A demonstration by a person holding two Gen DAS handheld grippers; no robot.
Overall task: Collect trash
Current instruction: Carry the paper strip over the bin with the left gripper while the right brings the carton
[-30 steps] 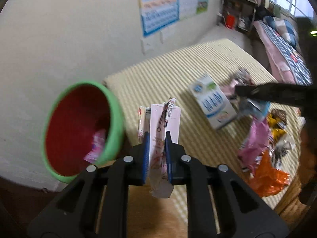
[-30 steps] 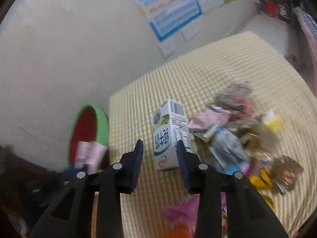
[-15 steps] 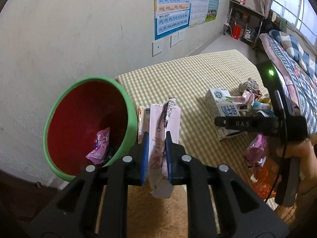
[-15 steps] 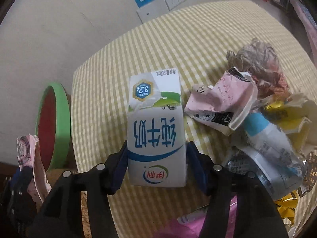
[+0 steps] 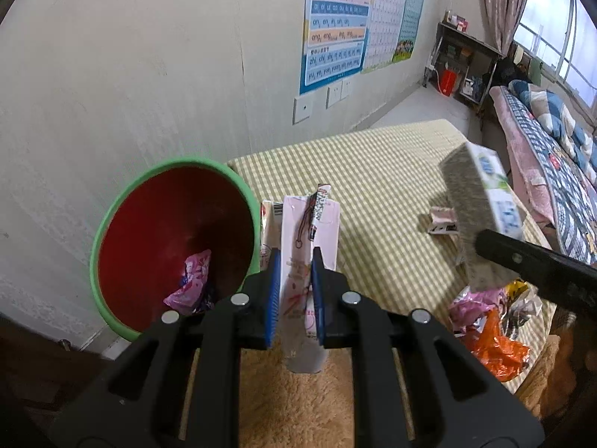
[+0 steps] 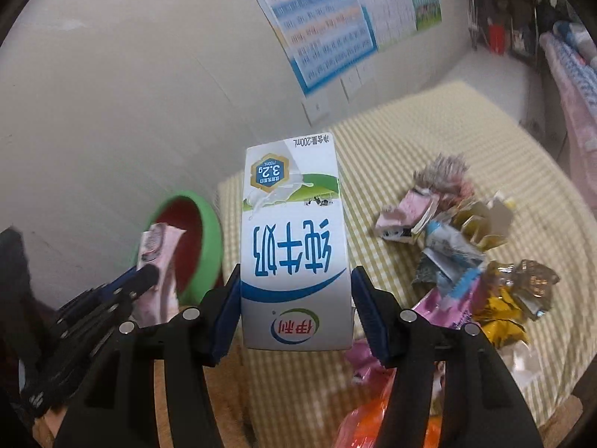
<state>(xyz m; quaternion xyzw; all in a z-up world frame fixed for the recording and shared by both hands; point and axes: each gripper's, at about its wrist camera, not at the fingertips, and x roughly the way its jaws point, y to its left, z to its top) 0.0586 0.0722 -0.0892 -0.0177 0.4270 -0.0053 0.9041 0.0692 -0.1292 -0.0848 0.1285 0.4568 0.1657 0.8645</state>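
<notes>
Left wrist view shows our left gripper (image 5: 294, 295) clamped on a pink carton (image 5: 306, 246) just right of the bin (image 5: 112, 209), nearer it than our right gripper (image 6: 294, 306), which grips the milk carton (image 6: 294, 246) lifted above the table (image 6: 391, 130).

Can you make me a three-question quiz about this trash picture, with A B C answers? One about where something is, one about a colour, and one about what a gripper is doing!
1. Where is the bin?
A. beside the checked table
B. on the bed
C. on the shelf

2. What colour is the bin's rim?
A. blue
B. green
C. yellow

3. What is the right gripper doing?
A. hanging open
B. clamping a spoon
C. clamping the milk carton

Answers:
1 A, it stands at the edge of the checked table.
2 B, green rim, red inside.
3 C, both pads press the carton's sides.
</notes>
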